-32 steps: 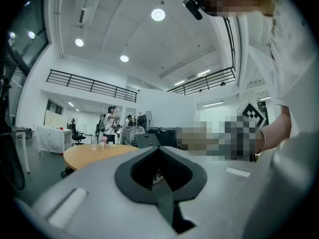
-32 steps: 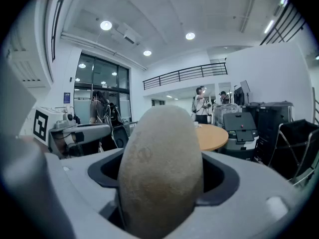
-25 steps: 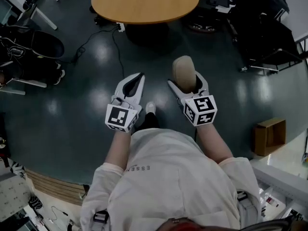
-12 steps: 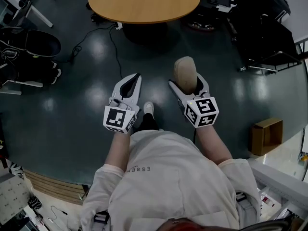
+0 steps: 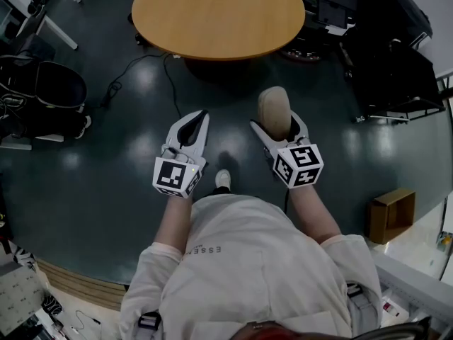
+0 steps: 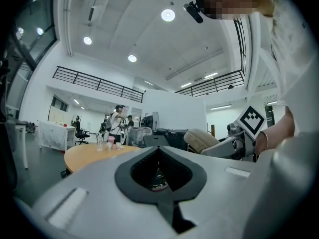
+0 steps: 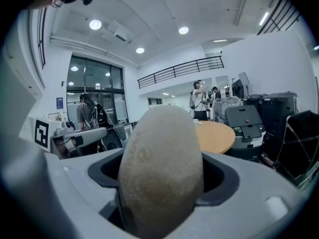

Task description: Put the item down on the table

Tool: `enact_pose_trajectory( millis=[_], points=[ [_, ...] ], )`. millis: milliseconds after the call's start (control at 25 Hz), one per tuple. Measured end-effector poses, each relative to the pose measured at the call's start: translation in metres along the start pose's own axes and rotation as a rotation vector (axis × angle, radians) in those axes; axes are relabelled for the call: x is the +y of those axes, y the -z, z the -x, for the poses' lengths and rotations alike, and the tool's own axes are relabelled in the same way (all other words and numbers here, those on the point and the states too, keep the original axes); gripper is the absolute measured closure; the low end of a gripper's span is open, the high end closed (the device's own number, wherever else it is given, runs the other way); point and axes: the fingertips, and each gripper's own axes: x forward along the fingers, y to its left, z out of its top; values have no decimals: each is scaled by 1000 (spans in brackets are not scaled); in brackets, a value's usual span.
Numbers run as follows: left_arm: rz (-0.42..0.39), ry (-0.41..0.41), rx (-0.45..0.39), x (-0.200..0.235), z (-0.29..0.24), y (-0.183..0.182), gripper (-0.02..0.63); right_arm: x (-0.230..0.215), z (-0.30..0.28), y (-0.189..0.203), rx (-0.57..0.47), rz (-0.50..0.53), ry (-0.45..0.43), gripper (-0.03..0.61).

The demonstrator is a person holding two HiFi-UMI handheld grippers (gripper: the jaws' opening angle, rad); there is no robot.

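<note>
Head view, left tongs (image 5: pixel 201 115): jaws together, nothing between them. They are held level just left of the right tongs, likely idle because one pair can carry the load.
Head view, right tongs (image 5: pixel 277 124): clamped on the item (image 5: pixel 273 105).
Head view, item: tan and oval, standing on end, with its upper part sticking out past the jaw tips. The low grip probably leaves the far end free to meet a surface first.
Head view, table (image 5: pixel 212 16): round, wooden, ahead of both tongs and well apart from them. Dark floor (image 5: pixel 127 129) lies under the tongs, so I judge the item is in carry and not yet over the table.
Left gripper view, left tongs (image 6: pixel 159 150): tips meet and the hollow behind them is empty.
Left gripper view, item (image 6: pixel 199 139): off to the right, in the right tongs (image 6: pixel 219 146).
Left gripper view, table (image 6: pixel 89 154): ahead and to the left, with cups (image 6: pixel 108 145) on it.
Right gripper view, right tongs (image 7: pixel 162 176): jaws pressed on both flanks of the item (image 7: pixel 159 148), which fills the gap.
Right gripper view, table (image 7: pixel 217 133): ahead and to the right, with a bare near edge that looks a fair spot to set down.
Right gripper view, left tongs (image 7: pixel 79 136): alongside to the left, clear of the path.
</note>
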Motion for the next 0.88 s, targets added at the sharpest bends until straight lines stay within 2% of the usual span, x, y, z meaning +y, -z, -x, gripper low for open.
enact_pose_trajectory(
  millis=[200, 320, 480, 680, 880],
  points=[
    [-5, -14, 9, 44, -21, -6, 606, -12, -43, -24, -27, -34, 3, 179],
    [-1, -42, 10, 66, -31, -7, 606, -20, -64, -36, -30, -21, -1, 179],
    [15, -42, 26, 79, -53, 4, 606, -34, -91, -41, -12, 10, -4, 179],
    [20, -47, 38, 97, -101, 14, 606, -64, -134, -48, 9, 6, -38, 179],
    [-13, -90, 36, 133, -149, 1, 606, -103, -185, -78, 8, -16, -75, 179]
  ],
)
